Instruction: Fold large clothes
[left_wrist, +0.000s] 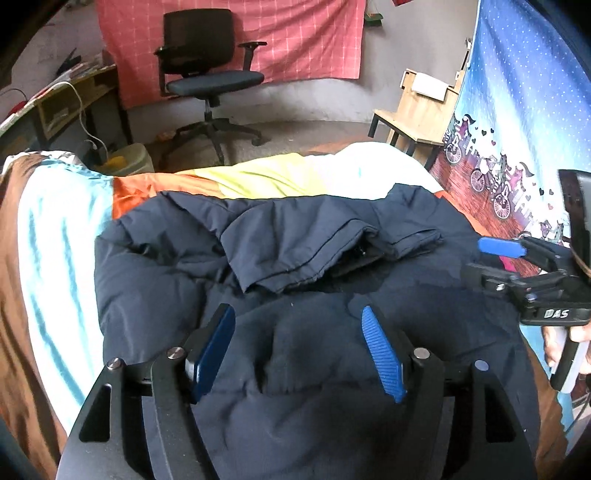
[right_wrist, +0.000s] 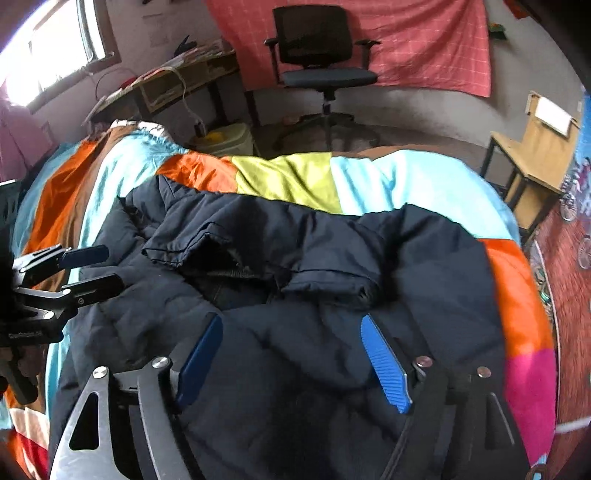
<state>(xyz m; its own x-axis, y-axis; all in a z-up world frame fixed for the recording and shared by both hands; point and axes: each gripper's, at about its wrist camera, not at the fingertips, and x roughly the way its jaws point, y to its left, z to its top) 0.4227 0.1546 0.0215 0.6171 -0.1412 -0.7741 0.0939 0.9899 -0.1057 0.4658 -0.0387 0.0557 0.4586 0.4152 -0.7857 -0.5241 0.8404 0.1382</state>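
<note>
My left claw (left_wrist: 297, 349) hangs with its blue pads spread apart, nothing between them; my right claw (right_wrist: 295, 363) gapes the same way. Under both lies the puffy navy quilted jacket (left_wrist: 295, 266), sleeves folded across it toward twelve o'clock, on the colour-block satin bedspread (right_wrist: 288, 177). Beyond at twelve stands a black office chair (right_wrist: 317, 48)

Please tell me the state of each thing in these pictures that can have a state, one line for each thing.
Dark jacket: lying on the bed, both sleeves folded in over its middle, held by neither gripper.
Left gripper: open, nothing between its fingers.
Right gripper: open, nothing between its fingers.
Bedspread: spread out under the jacket.
Office chair: unoccupied.
</note>
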